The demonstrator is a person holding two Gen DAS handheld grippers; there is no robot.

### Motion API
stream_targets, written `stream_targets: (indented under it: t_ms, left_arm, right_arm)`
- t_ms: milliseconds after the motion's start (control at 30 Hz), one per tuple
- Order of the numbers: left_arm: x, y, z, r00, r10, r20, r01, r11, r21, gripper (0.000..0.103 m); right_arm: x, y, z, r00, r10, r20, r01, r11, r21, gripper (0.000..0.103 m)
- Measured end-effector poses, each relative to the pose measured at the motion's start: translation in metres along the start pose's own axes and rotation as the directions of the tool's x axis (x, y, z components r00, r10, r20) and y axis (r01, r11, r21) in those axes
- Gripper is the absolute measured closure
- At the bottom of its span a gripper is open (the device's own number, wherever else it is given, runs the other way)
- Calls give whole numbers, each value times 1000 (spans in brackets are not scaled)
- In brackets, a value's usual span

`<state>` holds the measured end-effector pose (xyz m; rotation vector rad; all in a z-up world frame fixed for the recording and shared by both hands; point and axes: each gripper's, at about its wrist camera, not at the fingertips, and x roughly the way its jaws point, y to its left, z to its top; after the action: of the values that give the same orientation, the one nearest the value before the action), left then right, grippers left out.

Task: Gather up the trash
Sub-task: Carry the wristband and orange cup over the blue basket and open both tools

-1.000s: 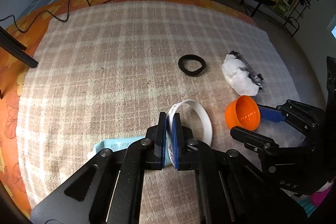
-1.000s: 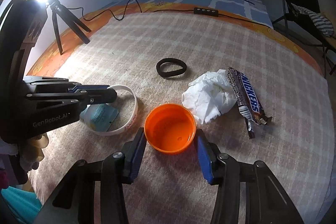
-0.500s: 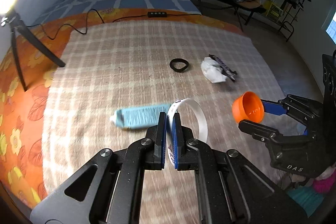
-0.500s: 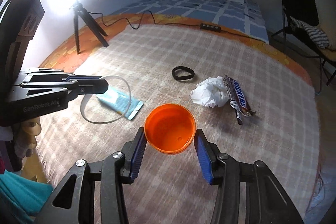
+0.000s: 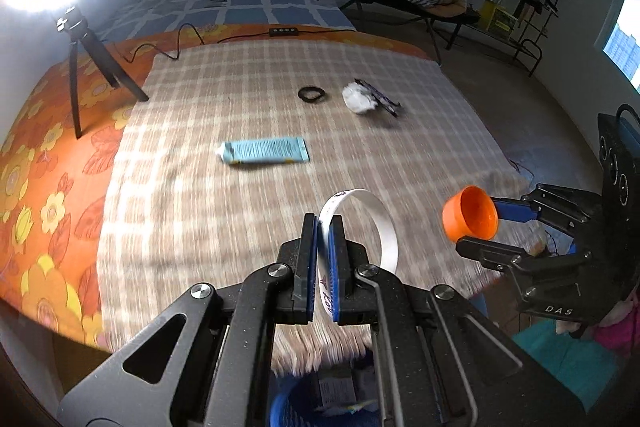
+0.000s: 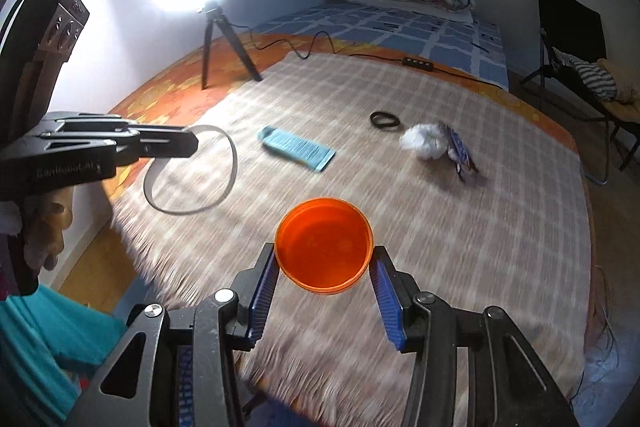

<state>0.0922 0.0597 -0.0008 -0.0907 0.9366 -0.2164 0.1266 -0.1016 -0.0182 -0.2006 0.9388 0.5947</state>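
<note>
Left gripper [image 5: 325, 227] pinches a thin, floppy white band [image 5: 380, 223] edge-on; right gripper [image 6: 324, 269] clasps a light, rigid orange cap [image 6: 324, 245] across its rim

Right gripper [image 5: 476, 227] body at four o'clock bears "DAS". Left gripper [image 6: 192, 143] body at nine o'clock reads "GenRobot.AI", blurred. White band [image 5: 376, 227] shows partial lettering, unreadable. Tube [image 5: 264, 151] print illegible.

Each fisheye looks forward and down along its own hand-held gripper, from above the near edge of the beige checked blanket [image 5: 248, 115] on the bed. The left view sits left of the right one. Both share the blanket [image 6: 400, 195], the flat pale-blue tube [image 5: 266, 151] [image 6: 298, 148], and each other's gripper.
</note>
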Motion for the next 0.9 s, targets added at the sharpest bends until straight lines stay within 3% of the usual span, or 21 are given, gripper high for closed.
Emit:
stream_targets:
  t_ms: [467,900]
  left_arm:
    - [-6,-14,-80,997,3,-71,-2,1000,15,100]
    - [28,-22,-138,980,9,-200,-2,999,34,100]
  right_arm:
    - [-36,43,-70,1000,12,-23,-12,999,-33,55]
    - [-17,71,-120,994,37,-101,-43,997,-60,55]
